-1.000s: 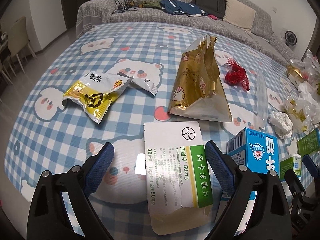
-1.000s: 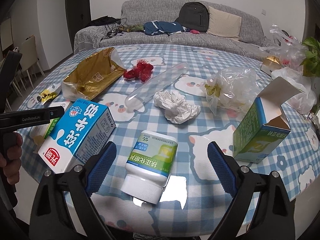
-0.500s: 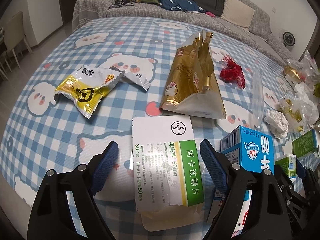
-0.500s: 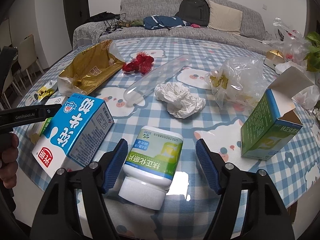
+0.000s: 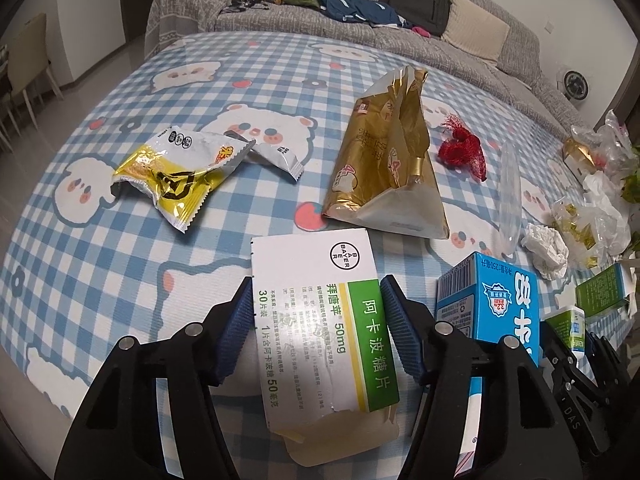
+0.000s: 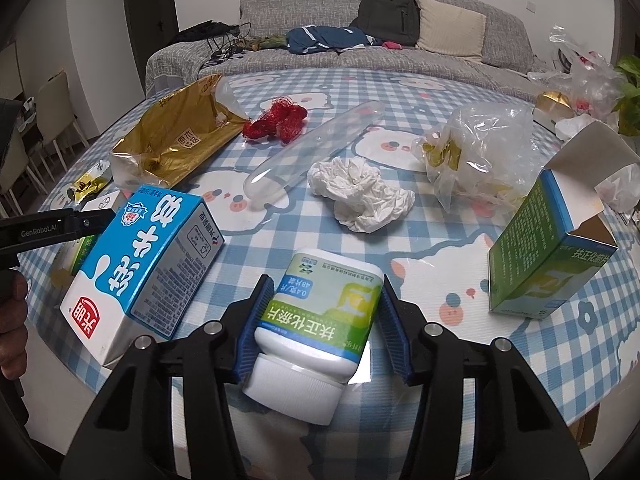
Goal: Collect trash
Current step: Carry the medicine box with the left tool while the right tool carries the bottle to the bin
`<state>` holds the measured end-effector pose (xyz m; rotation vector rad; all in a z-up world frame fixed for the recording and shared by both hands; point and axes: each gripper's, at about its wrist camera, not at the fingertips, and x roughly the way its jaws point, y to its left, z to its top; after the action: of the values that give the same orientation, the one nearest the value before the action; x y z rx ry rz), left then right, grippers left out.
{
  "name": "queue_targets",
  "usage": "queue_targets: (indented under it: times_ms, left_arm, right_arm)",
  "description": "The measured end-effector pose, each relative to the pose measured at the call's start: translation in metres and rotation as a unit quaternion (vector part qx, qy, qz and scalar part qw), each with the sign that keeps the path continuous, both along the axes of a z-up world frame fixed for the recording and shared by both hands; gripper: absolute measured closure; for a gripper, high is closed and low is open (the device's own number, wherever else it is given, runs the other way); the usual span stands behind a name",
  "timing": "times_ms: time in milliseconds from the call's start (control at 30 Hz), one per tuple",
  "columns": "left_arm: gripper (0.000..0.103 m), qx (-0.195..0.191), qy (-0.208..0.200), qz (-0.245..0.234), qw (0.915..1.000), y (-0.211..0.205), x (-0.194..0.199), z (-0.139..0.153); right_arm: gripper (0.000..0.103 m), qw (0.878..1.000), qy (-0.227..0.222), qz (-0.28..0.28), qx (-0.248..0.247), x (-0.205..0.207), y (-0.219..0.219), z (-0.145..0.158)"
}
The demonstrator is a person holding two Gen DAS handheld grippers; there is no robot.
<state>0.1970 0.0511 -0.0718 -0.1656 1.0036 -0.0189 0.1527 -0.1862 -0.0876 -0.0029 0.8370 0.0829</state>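
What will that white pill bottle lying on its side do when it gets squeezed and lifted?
The pill bottle looks like rigid plastic, so it should probably hold its shape. Its rounded body lies on the tablecloth, so a nudge might roll it. The right gripper, whose jaws have just been closing, straddles its glossy label; that surface could slip a little.

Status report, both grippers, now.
Left gripper closing onto flat pill box, pads at its edges. Right gripper closing around pill bottle, right pad just clear. Milk carton crowds between them.

Checked table bears wrappers, boxes, tissue.
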Motion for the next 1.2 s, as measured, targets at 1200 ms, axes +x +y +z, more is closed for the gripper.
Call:
queue_targets:
  times_ms: [1200]
  left_arm:
    - [0.042, -0.005, -0.061, -0.028, 0.9977, -0.030, -0.143, 0.055]
  right_arm:
    - [0.054, 0.999, -0.032, 0.007, 0.010, -0.120, -0.014, 0.047]
